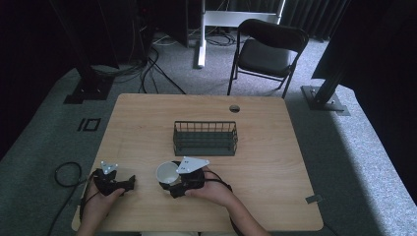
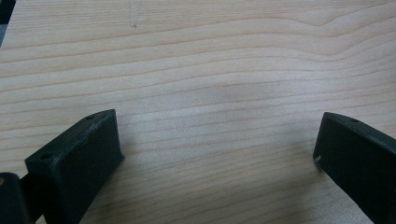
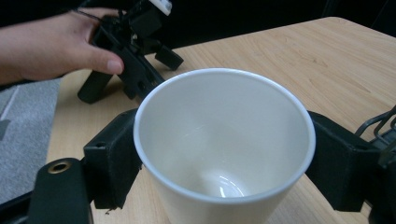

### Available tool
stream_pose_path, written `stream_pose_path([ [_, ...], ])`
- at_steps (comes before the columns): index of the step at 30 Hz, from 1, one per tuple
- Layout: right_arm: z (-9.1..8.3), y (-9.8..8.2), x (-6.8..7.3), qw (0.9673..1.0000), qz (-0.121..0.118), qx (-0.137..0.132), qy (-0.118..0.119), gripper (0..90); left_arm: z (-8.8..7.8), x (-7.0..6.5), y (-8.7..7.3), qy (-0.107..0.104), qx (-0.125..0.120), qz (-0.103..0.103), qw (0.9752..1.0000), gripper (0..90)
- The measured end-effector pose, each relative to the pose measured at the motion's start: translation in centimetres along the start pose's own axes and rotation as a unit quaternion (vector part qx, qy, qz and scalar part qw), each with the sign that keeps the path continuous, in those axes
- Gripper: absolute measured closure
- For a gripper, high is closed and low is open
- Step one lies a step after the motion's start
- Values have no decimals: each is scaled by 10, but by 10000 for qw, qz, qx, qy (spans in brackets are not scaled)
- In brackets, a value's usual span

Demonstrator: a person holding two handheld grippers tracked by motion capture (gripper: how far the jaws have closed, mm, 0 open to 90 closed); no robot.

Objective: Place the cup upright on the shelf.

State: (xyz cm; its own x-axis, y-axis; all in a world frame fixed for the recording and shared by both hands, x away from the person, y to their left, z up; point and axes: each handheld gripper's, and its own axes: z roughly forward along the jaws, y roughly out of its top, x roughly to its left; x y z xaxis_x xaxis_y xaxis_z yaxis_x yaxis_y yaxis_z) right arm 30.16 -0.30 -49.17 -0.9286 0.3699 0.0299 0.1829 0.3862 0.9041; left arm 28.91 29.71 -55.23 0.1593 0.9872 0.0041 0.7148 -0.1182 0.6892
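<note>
The white cup point(image 3: 224, 149) sits squeezed between the right gripper's point(image 3: 224, 163) jaws. At nine o'clock, the left gripper point(image 2: 219, 149) rests wide open on the wooden table point(image 2: 210, 60).

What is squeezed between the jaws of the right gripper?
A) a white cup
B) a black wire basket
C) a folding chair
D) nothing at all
A: the right gripper has one black jaw on each side of the white cup, pressing its wall.

Dim, soft overhead light; dark surroundings, slightly blurred frames.
</note>
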Motion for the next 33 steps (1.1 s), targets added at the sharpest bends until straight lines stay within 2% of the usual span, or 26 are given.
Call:
stream_pose_path([
  [12,-18,24,-5,9999,-10,-115,-38,192,0,0,0,-3,3,-1,10000,11],
  [18,-30,37,-9,9996,21,-222,-161,192,0,0,0,-2,-1,0,10000,11],
  [24,-48,55,-18,9975,63,-519,-471,193,0,0,0,-2,-2,0,10000,11],
  [25,-54,60,-22,9960,114,-640,-606,193,0,0,0,-2,-2,0,10000,11],
  [27,-57,62,-24,9955,111,-674,-661,193,0,0,0,-1,-2,0,10000,11],
  [28,-63,66,-29,9938,139,-751,-813,193,0,0,0,-2,-2,0,10000,11],
  [30,-66,68,-32,9930,128,-776,-881,193,0,0,0,-1,-2,-1,10000,11],
  [33,-78,74,-41,9895,195,-890,-1124,193,0,0,0,-2,0,0,10000,11],
])
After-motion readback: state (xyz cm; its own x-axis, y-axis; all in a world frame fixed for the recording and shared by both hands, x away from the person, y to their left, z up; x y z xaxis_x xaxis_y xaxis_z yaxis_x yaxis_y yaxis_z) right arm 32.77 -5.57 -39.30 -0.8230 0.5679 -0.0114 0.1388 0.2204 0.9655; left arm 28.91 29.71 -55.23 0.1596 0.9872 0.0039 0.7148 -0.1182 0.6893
